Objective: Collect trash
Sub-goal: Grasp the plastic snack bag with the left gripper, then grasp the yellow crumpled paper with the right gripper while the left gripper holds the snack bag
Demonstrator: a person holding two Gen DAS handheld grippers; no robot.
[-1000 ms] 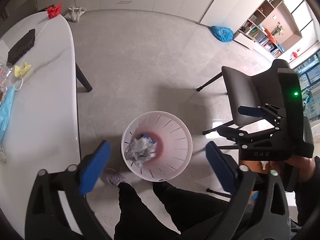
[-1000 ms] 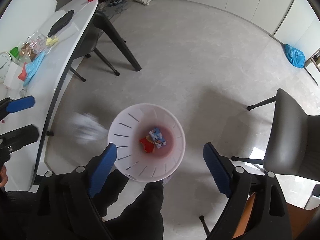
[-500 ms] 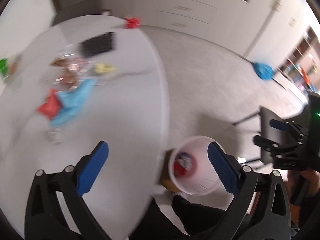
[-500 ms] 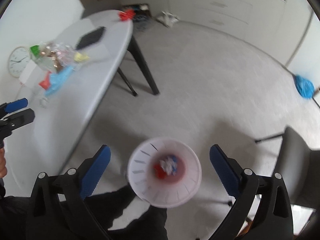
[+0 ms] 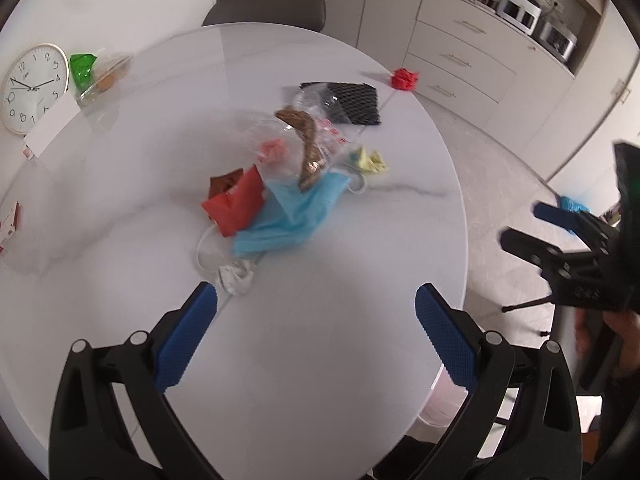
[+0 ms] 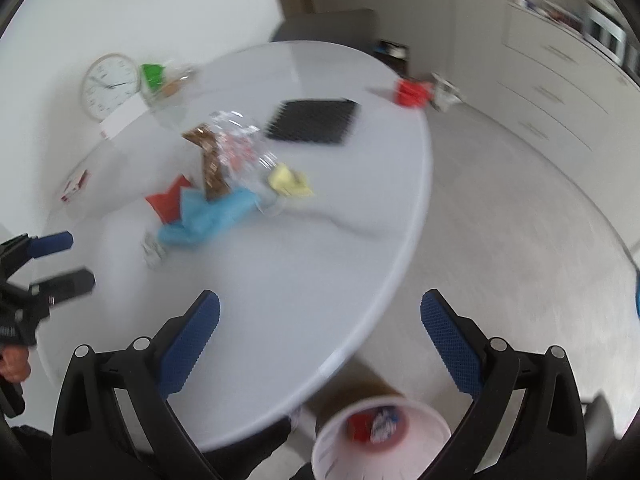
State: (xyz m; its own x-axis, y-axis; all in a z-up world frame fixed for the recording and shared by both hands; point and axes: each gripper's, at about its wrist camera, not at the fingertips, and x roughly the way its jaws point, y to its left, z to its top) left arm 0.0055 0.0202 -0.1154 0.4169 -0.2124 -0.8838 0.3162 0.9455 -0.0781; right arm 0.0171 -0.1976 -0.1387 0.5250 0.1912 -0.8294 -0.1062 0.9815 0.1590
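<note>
A heap of trash lies mid-table: a red wrapper (image 5: 236,204), a blue face mask (image 5: 292,216), a clear plastic bag with brown bits (image 5: 308,148), a yellow paper wad (image 5: 370,160) and a small white crumpled wad (image 5: 236,278). My left gripper (image 5: 316,336) is open and empty above the table, just short of the white wad. My right gripper (image 6: 320,340) is open and empty over the table's near edge. The white trash bin (image 6: 380,440) stands on the floor below it, holding red and white scraps.
The round white table (image 5: 340,380) also carries a black mesh mat (image 5: 352,100), a red wad (image 5: 404,78) at the far edge, a clock (image 5: 32,86) and a green-topped bag (image 5: 92,76). A grey chair (image 5: 264,6) stands behind. Cabinets line the right wall.
Both grippers swung up from over the bin on the floor to face the table top. The crumpled wad that was falling landed in the bin. Both stayed open.
</note>
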